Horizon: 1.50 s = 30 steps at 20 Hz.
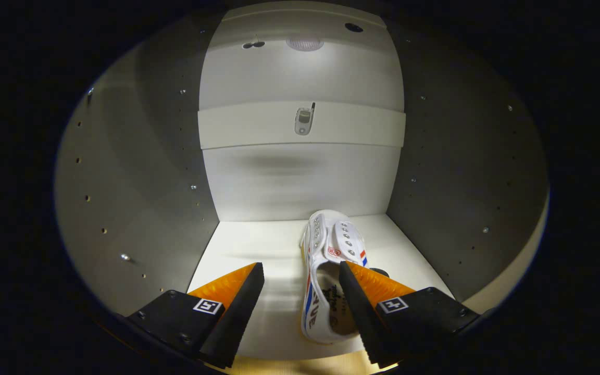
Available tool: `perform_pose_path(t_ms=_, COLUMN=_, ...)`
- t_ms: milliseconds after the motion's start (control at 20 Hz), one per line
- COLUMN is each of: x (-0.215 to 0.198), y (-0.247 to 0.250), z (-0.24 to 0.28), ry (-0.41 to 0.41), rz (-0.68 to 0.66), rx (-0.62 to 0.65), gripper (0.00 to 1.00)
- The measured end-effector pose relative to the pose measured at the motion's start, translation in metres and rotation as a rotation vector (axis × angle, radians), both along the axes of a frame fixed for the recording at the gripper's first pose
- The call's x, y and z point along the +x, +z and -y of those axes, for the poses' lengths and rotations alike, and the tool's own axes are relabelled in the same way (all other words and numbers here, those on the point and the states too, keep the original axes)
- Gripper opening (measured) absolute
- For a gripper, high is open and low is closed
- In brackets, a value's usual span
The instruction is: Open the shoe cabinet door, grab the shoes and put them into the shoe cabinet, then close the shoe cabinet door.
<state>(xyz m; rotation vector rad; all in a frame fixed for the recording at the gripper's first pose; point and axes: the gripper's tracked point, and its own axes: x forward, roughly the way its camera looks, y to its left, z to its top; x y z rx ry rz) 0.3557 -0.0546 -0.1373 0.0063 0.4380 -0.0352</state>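
Spread wide, my claw (300,289) holds nothing: one finger stands over bare floor, the other sits at the shoe's open collar, whether touching it or just in front I cannot tell.

Around us is the cabinet (138,172), door already open, its side walls dotted with peg holes and a shelf (258,127) crossing the back higher up. On its pale floor (248,245) lies the shoe (331,260), a white canvas sneaker, between my fingers but hard over toward the far one.

I judge it light, with soft uppers that will crumple and a firmer rubber sole, not fragile and not slippery. The heel collar nearest me looks the best place to pinch.

Its long axis runs from me toward the back wall, toe inward, heel at my fingers, upright on its sole.
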Motion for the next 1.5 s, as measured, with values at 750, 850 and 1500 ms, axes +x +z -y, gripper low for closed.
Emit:
perform_pose_path(t_ms=750, x=-0.212, y=0.128, z=0.009, ry=-0.012, rz=0.228, rx=0.068, gripper=0.97)
perform_pose_path(t_ms=850, x=-0.244, y=0.139, z=0.013, ry=-0.016, rz=0.246, rx=0.084, gripper=0.97)
perform_pose_path(t_ms=1500, x=-0.408, y=0.186, z=0.127, ry=-0.067, rz=0.321, rx=0.044, gripper=0.97)
